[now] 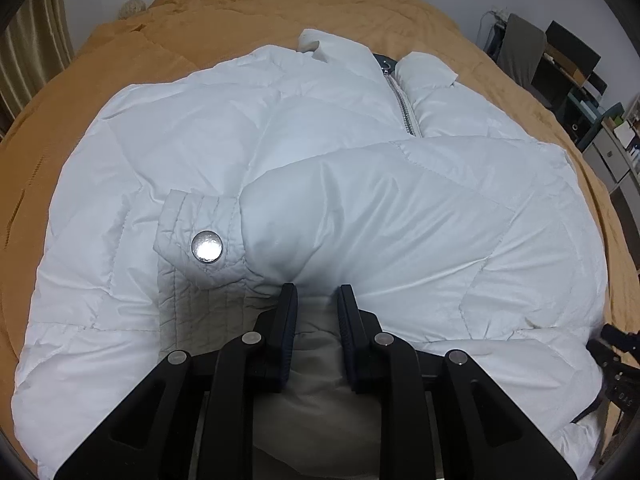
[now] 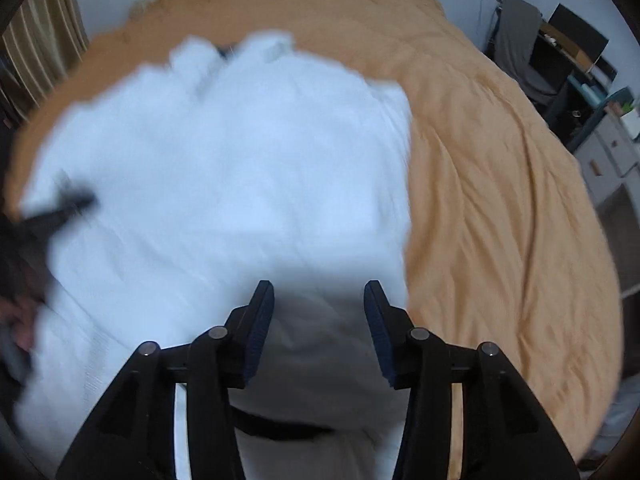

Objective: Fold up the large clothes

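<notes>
Lying spread face-up on the tan bedspread (image 1: pixel 460 32), the white puffer jacket (image 1: pixel 200 140) has one sleeve (image 1: pixel 360 208) folded across its chest, cuff snap (image 1: pixel 206 247) uppermost, likely to narrow the bulk before the body is doubled over. The left gripper (image 1: pixel 318 294) points steeply down at the near hem with its jaws close together; padded cloth bulges between the fingers, so it seems to be pinching the sleeve's edge, though the contact is hard to confirm. The right gripper (image 2: pixel 319 290) hovers over the jacket's right edge with jaws partly apart and gripping nothing; its view is blurred.
</notes>
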`<state>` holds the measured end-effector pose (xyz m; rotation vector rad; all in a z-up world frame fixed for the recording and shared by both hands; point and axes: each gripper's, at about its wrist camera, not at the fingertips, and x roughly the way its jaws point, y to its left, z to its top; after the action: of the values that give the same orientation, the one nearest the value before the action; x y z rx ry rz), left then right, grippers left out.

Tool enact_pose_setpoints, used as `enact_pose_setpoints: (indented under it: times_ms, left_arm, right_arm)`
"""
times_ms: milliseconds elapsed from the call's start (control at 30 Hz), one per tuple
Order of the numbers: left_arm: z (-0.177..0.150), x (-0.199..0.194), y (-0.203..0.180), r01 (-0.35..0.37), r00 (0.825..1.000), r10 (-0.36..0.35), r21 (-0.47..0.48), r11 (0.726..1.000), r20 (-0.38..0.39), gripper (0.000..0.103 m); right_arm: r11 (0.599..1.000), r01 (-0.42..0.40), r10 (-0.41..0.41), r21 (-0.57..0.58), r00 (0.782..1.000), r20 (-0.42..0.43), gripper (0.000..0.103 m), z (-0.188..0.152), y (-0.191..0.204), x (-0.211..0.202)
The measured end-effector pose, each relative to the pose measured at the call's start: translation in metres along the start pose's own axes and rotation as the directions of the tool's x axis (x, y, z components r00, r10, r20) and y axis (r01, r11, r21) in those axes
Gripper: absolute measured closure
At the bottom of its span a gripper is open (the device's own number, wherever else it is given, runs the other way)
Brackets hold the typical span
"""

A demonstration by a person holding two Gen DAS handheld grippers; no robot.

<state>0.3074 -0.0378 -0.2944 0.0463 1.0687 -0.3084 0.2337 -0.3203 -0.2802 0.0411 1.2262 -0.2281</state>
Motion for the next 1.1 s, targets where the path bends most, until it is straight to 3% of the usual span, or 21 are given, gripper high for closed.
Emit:
enact_pose_setpoints:
  times_ms: [67, 133, 200, 233, 367, 467, 567, 633, 700, 733, 800, 867, 1000, 1067, 1100]
  left_arm:
    - [0.001, 0.001, 0.002, 0.006, 1.0, -0.006, -0.007, 1.0, -0.002, 0.081]
    - [0.001, 0.002, 0.002, 0.006, 1.0, -0.006, -0.011, 1.0, 0.0, 0.081]
    - [0.0, 0.0, 0.0, -0.007, 1.0, 0.007, 0.001, 1.0, 0.007, 0.081]
    - [0.0, -0.004, 0.0, -0.01, 1.0, 0.01, 0.002, 1.0, 0.01, 0.081]
    - [-0.003, -0.035, 0.008, -0.016, 0.999, 0.018, -0.043, 0.999, 0.042, 0.081]
    - [-0.015, -0.066, 0.018, -0.097, 0.991, 0.097, -0.009, 0.995, 0.096, 0.08]
    - [-0.027, -0.081, 0.043, -0.191, 0.973, 0.192, -0.019, 0.981, 0.125, 0.081]
    - [-0.034, -0.071, 0.069, -0.249, 0.965, 0.253, -0.057, 0.967, 0.066, 0.081]
    - [-0.046, -0.051, 0.097, -0.223, 0.975, 0.222, -0.108, 0.969, -0.02, 0.081]
    - [-0.051, -0.049, 0.104, -0.197, 0.98, 0.196, -0.127, 0.972, -0.016, 0.081]
    - [-0.051, -0.052, 0.102, -0.219, 0.976, 0.219, -0.101, 0.97, -0.008, 0.081]
    - [-0.048, -0.059, 0.098, -0.233, 0.973, 0.232, -0.078, 0.969, -0.018, 0.081]
    - [-0.057, -0.09, 0.107, -0.157, 0.987, 0.158, -0.118, 0.981, 0.001, 0.081]
    - [-0.07, -0.083, 0.112, -0.16, 0.986, 0.156, -0.085, 0.983, -0.057, 0.081]
    - [-0.076, -0.079, 0.114, -0.161, 0.986, 0.157, -0.064, 0.985, -0.061, 0.081]
  right_arm:
    - [0.997, -0.004, 0.005, 0.079, 1.0, -0.021, 0.054, -0.012, -0.023, 0.012]
    - [0.983, -0.021, 0.029, 0.18, 0.999, -0.041, 0.027, -0.018, -0.048, 0.016]
    - [0.955, -0.117, 0.131, 0.274, 0.991, -0.033, 0.029, -0.022, -0.069, 0.018]
    - [0.951, -0.128, 0.138, 0.282, 0.99, -0.018, 0.033, -0.022, -0.072, 0.014]
    - [0.96, -0.138, 0.11, 0.243, 0.986, 0.124, 0.039, -0.02, -0.059, -0.032]
    - [0.969, -0.179, 0.144, 0.173, 0.97, 0.194, 0.039, -0.022, -0.04, -0.053]
    - [0.987, -0.125, 0.107, 0.097, 0.979, 0.176, 0.039, -0.023, -0.017, -0.048]
    - [0.991, -0.11, 0.101, 0.082, 0.989, 0.106, 0.039, -0.025, -0.01, -0.027]
    - [0.99, -0.108, 0.106, 0.092, 0.994, 0.031, 0.039, -0.026, -0.011, -0.003]
    - [0.99, -0.105, 0.103, 0.097, 0.994, 0.02, 0.039, -0.028, -0.011, 0.004]
    - [0.99, -0.1, 0.099, 0.098, 0.995, 0.009, 0.039, -0.03, -0.013, 0.007]
    - [0.991, -0.092, 0.091, 0.094, 0.996, 0.009, 0.039, -0.029, -0.013, 0.004]
    - [0.992, -0.099, 0.093, 0.078, 0.993, 0.075, 0.038, -0.036, -0.015, -0.031]
    - [0.993, -0.078, 0.073, 0.085, 0.996, 0.058, 0.031, -0.045, -0.018, -0.041]
    - [0.994, -0.065, 0.064, 0.083, 0.998, 0.019, 0.02, -0.05, -0.019, -0.036]
